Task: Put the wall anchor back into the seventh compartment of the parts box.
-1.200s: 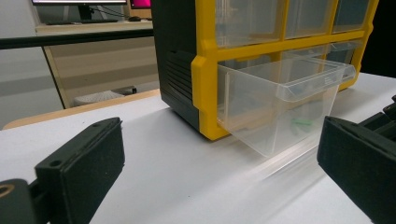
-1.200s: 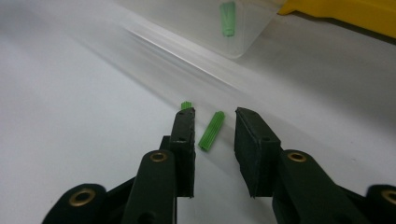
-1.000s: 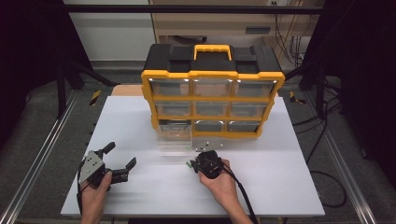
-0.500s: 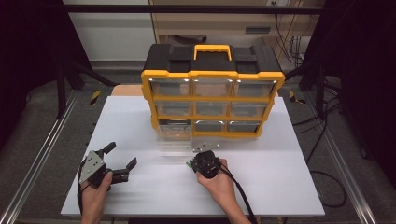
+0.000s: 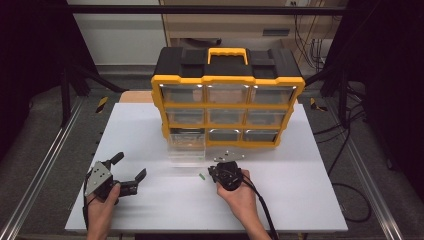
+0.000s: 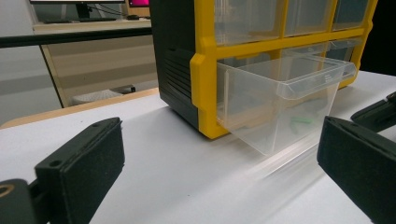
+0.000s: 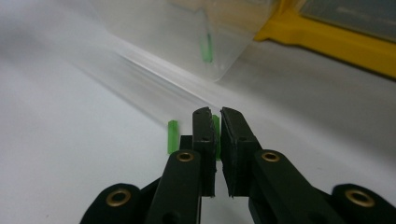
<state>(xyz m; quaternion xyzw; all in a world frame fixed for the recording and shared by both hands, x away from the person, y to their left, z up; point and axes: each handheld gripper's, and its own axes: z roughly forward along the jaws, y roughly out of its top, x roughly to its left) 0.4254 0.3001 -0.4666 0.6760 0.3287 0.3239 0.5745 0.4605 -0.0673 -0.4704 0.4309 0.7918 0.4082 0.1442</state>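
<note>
**Pinching a green peg off the desk, drawer waiting just ahead**

I am working a small green peg [image 7: 216,133], which is standing between the pads of my right tool [image 7: 217,116] on the white desk [image 5: 300,200], just in front of the pulled-out clear drawer [image 5: 186,150]. The jaws have just been closing, and in the right gripper view they are now sitting almost together with the peg clamped between them, though the sliver of green is so thin there that I am judging the grip rather than seeing it plainly. A second green peg [image 7: 172,135] is standing just beside the left pad, apart from it, and I am keeping it out of the pinch.

To do this well, I am holding the squeeze steady before lifting, since so slim a piece could twist out if the pads are biting only its edge. I am planning a straight rise, then a short carry over the drawer's front lip, where more green pieces [image 6: 299,122] are already lying inside. The drawer is hanging out of the bottom-left slot of the yellow organiser [image 5: 227,80], so I am watching not to knock its rim.

My left tool [image 5: 127,172] is resting well apart near the desk's left side, jaws spread wide and empty, pointing toward the drawer.
</note>
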